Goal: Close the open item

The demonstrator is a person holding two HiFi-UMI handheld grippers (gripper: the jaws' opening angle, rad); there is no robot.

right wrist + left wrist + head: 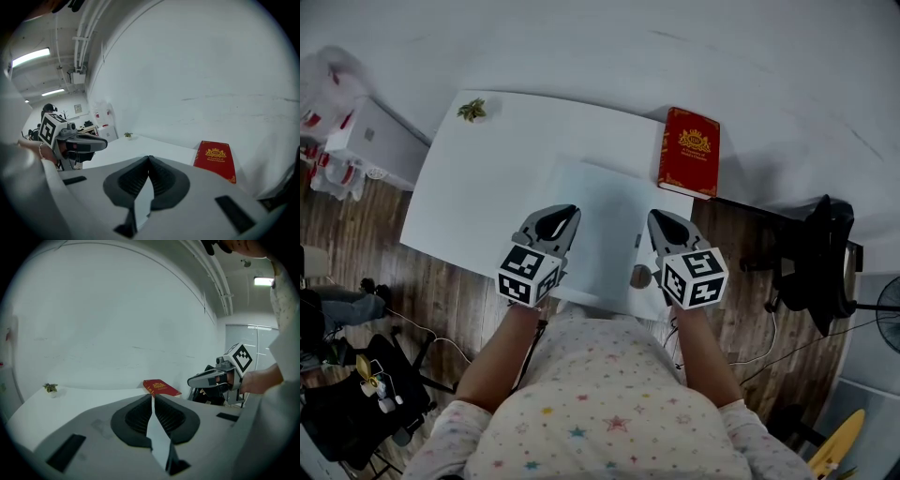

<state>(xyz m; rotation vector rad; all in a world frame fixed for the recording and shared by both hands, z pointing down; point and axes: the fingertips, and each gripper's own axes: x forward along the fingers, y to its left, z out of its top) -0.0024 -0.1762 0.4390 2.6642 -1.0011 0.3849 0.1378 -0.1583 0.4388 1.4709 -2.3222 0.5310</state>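
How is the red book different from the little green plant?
The red book is bigger, flat and closed; the green plant is tiny and bushy. The book lies at the far right corner of the white table, the plant at its far left. Both rest on it.

White table (pixel 478 187), nothing fancy. Closed red book (pixel 689 152) lies at its far right corner, pale mat (pixel 600 216) just left of the book, tiny plant (pixel 472 111) well off left.

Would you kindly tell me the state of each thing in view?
Red book: closed, lying flat on the table.
Left hand-held gripper: shut, empty.
Right hand-held gripper: shut, empty.
Small plant: upright.
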